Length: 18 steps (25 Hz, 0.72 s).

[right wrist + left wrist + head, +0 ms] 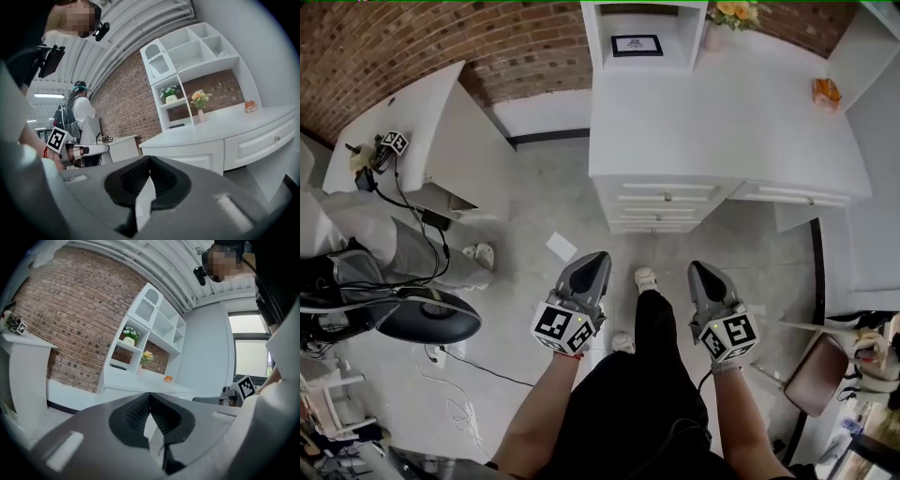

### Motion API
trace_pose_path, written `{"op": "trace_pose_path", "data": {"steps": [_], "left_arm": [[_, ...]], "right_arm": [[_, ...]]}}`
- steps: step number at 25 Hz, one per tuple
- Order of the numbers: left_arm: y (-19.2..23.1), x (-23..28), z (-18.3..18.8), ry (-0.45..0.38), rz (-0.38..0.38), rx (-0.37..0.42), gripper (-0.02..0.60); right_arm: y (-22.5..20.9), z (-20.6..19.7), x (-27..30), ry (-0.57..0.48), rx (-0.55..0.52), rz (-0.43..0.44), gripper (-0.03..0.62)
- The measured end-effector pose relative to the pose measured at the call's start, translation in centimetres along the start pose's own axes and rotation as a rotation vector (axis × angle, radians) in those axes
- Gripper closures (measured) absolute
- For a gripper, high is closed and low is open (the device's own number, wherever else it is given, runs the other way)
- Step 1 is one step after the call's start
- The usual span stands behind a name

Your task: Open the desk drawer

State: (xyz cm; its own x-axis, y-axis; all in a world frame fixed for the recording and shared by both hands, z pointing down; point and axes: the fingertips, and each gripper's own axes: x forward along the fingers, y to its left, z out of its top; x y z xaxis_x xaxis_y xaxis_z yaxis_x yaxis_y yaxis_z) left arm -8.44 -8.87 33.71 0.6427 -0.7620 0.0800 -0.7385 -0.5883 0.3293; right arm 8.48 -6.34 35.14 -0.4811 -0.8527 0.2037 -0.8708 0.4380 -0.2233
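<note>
The white desk stands ahead of me against the brick wall. Its stack of shut drawers faces me, each with a small knob, and a wider shut drawer lies to the right. My left gripper and right gripper hang over the floor, well short of the desk, on either side of my leg. Both are shut and hold nothing. In the left gripper view the gripper points at the desk. In the right gripper view the gripper sits below the knobbed drawer.
A second white table stands at the left, with a person and a black stool beside it. A sheet of paper lies on the floor. A brown chair sits at the right. A flower vase and an orange object rest on the desk.
</note>
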Motion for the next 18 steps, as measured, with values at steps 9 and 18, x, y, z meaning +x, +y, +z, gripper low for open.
{"op": "trace_pose_path", "data": {"steps": [9,18], "left_arm": [[3.6,5.5,-3.6,-0.023,-0.007,-0.009,0.578],[5.0,10.5,-7.8,-0.013,-0.024,-0.005,0.578]], "right_arm": [[-2.9,-2.2,7.5,-0.014,-0.051,0.02,0.592],[-5.8,-5.9,11.9,-0.003,-0.057,-0.057,0.591]]}}
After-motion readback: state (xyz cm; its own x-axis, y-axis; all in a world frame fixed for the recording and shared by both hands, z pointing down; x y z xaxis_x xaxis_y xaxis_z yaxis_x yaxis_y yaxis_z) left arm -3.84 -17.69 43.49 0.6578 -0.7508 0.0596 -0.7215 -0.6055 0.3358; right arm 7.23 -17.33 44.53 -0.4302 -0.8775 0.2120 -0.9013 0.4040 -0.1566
